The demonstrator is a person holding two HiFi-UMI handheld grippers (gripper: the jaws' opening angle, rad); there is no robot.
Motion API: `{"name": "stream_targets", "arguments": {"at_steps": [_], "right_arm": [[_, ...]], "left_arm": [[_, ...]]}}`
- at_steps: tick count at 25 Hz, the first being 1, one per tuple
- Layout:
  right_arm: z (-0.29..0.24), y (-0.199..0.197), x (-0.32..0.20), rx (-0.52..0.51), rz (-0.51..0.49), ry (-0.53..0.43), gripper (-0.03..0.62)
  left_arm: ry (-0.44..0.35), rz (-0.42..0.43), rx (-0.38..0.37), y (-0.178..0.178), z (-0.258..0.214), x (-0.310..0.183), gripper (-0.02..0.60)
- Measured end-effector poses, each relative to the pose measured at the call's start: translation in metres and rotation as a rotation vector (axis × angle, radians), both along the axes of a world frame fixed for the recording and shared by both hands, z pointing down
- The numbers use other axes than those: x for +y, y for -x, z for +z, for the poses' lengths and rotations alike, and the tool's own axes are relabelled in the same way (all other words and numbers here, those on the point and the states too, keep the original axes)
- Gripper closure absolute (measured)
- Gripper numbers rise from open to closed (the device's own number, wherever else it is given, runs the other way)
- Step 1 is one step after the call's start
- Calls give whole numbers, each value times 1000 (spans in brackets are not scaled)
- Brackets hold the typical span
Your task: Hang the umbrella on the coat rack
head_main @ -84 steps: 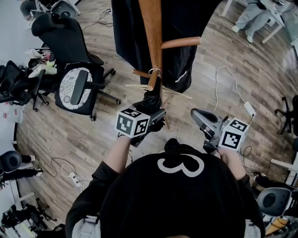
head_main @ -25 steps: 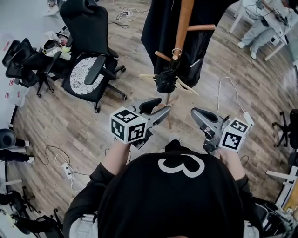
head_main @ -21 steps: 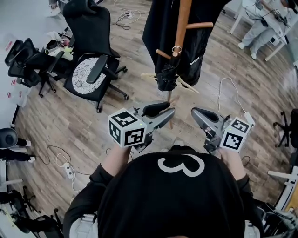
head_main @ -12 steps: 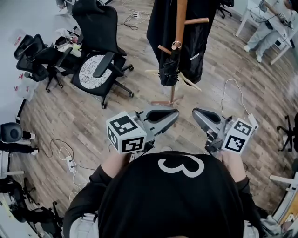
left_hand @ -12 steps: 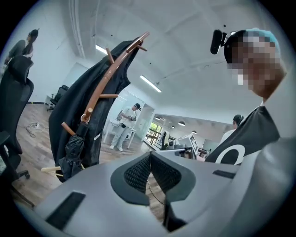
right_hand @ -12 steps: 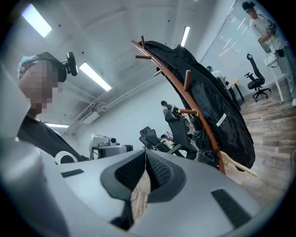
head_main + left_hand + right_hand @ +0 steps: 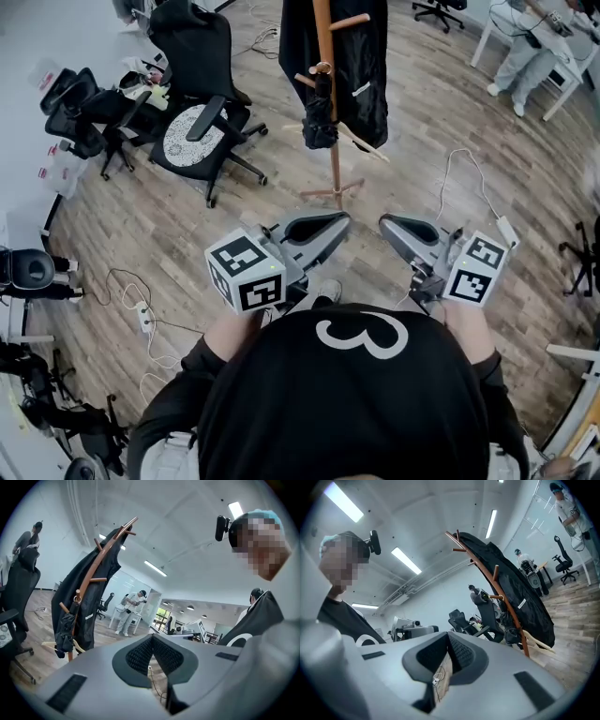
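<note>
The black folded umbrella (image 7: pixel 319 120) hangs by its ring from a low peg of the wooden coat rack (image 7: pixel 327 89), beside a black coat (image 7: pixel 364 58). My left gripper (image 7: pixel 345 218) is shut and empty, well short of the rack over the wood floor. To its right my right gripper (image 7: pixel 383 224) is level with it, also shut with nothing in it. The left gripper view has the closed left gripper (image 7: pixel 152 637) with the umbrella (image 7: pixel 63 631) far off at the left. The right gripper view has the right gripper (image 7: pixel 449 635) with its tips together and the umbrella (image 7: pixel 516 633) on the rack at the right.
Black office chairs (image 7: pixel 192 131) stand left of the rack. A power strip with cables (image 7: pixel 145 319) lies on the floor at the left, and a white cable with a strip (image 7: pixel 504 230) at the right. A person sits at a white table (image 7: pixel 525 42) at the far right.
The left gripper's jaws have closed from open. Both grippers have drawn back from the rack, which now stands farther off. The umbrella stays hung on its peg.
</note>
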State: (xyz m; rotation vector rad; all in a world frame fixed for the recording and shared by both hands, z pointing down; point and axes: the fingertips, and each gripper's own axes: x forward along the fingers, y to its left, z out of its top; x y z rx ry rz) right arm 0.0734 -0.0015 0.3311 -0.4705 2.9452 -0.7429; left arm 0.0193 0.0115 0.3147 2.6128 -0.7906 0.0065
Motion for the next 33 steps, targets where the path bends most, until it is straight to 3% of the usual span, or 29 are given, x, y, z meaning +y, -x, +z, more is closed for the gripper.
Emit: {"name": "stream_targets", "arguments": {"at_steps": [17, 33], "right_arm": [[-30, -50, 125, -6, -29, -137, 568], [-36, -69, 178, -17, -47, -167, 568]], "left_arm": [[-118, -9, -32, -64, -22, 129, 566], [-131, -19, -77, -84, -24, 179, 566]]}}
